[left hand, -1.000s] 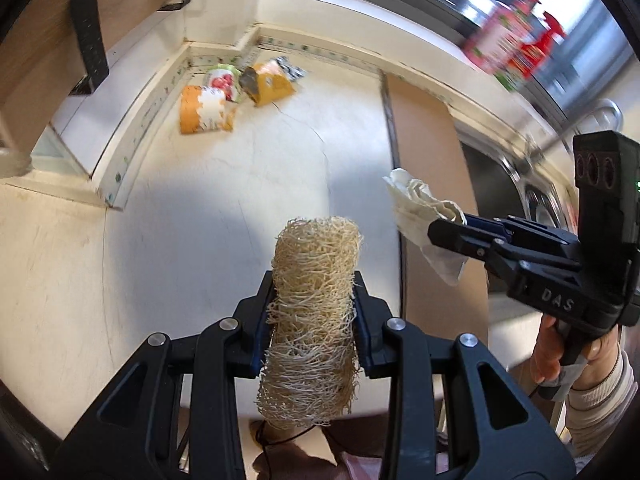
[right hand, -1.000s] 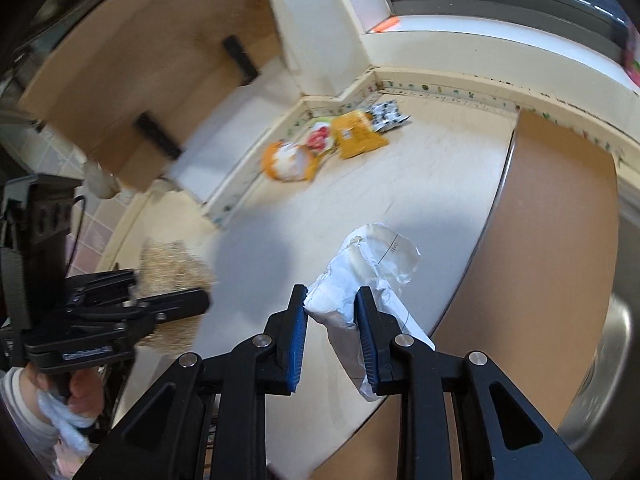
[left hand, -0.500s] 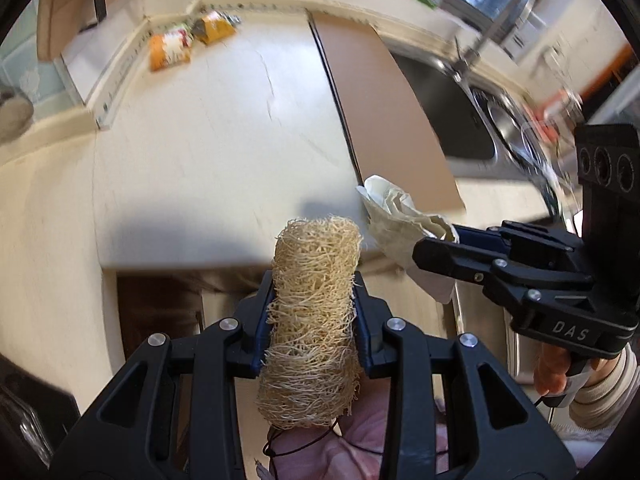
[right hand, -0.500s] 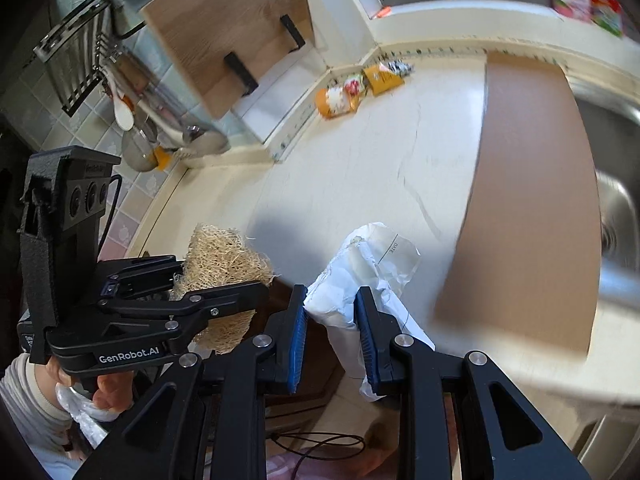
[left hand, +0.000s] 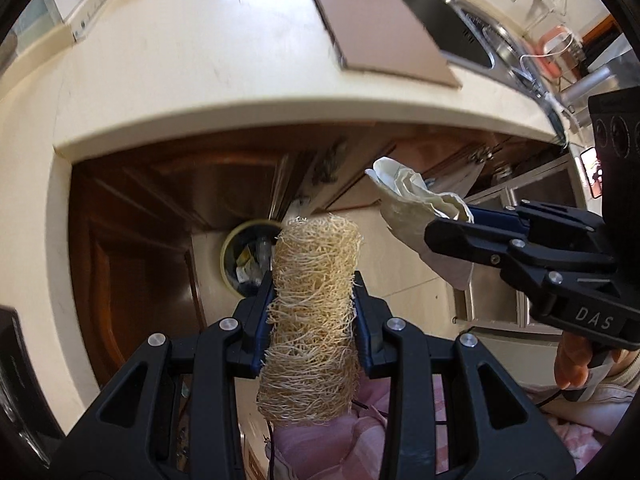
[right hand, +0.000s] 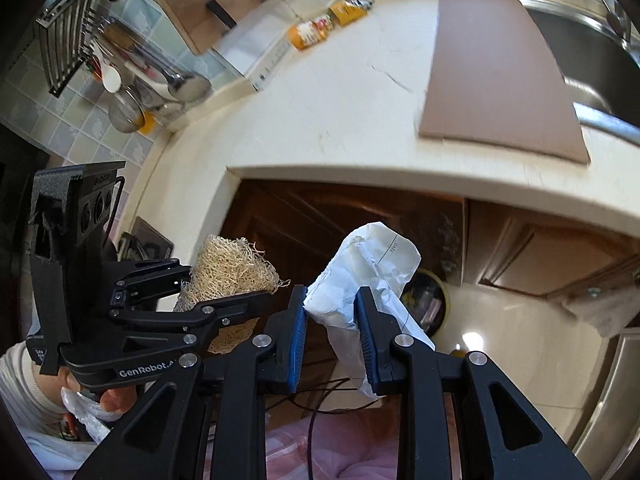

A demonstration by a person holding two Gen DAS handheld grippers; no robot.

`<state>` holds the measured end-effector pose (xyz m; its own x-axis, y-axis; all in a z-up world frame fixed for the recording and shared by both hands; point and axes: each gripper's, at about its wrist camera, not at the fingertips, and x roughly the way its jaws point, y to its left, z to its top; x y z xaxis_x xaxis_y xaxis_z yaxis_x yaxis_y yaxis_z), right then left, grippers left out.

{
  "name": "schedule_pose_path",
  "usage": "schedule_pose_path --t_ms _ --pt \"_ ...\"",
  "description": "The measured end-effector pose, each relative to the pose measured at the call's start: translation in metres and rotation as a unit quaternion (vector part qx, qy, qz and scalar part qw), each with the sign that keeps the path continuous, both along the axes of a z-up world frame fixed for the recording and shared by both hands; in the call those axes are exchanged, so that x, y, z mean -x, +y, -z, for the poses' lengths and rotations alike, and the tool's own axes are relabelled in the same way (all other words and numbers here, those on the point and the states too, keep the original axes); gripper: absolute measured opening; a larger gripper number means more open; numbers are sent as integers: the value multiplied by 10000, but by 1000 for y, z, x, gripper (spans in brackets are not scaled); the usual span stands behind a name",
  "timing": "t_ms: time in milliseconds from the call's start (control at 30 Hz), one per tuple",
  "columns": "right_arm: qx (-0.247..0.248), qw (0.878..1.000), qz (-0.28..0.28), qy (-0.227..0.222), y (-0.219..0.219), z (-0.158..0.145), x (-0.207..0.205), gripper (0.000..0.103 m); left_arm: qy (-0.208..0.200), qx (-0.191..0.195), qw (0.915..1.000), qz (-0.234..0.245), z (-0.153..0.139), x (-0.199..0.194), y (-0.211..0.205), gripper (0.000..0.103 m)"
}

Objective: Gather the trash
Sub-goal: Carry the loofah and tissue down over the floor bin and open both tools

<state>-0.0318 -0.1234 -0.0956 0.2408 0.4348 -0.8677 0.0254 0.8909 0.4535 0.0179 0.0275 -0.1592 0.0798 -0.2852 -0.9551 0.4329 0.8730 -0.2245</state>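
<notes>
A tan loofah sponge [left hand: 312, 320] stands upright between the pads of my left gripper [left hand: 312, 292], which is shut on it. My right gripper [right hand: 331, 300] is shut on a crumpled white paper [right hand: 360, 276]. Both grippers hang side by side off the counter's front edge, pointing steeply down at the floor. A round yellow-rimmed trash bin [left hand: 240, 256] with rubbish inside stands on the floor below, just behind the loofah; in the right wrist view the bin [right hand: 430, 300] is half hidden by the paper. Orange snack wrappers [right hand: 312, 32] lie at the counter's back corner.
The cream countertop [left hand: 200, 60] carries a brown mat [right hand: 496, 68] beside a steel sink [left hand: 440, 12]. Dark wooden cabinet doors [left hand: 132, 240] stand under the counter. Utensils hang on a rack [right hand: 140, 80] at the tiled wall. A hand [left hand: 572, 364] holds the right gripper.
Both grippers have drawn back from over the counter to beyond its front edge and tipped downward, each holding its load. The floor, cabinet doors and bin have come into view.
</notes>
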Motion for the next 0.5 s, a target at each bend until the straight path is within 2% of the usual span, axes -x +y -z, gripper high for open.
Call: schedule_pose_path --t_ms 233,500 --pt "23 9994 98 318 -3 65 3 24 172 -260 9991 -299 53 5 1 31" --pt "-43 9974 127 708 1 156 14 24 392 -532 9954 -689 137 9 4 31"
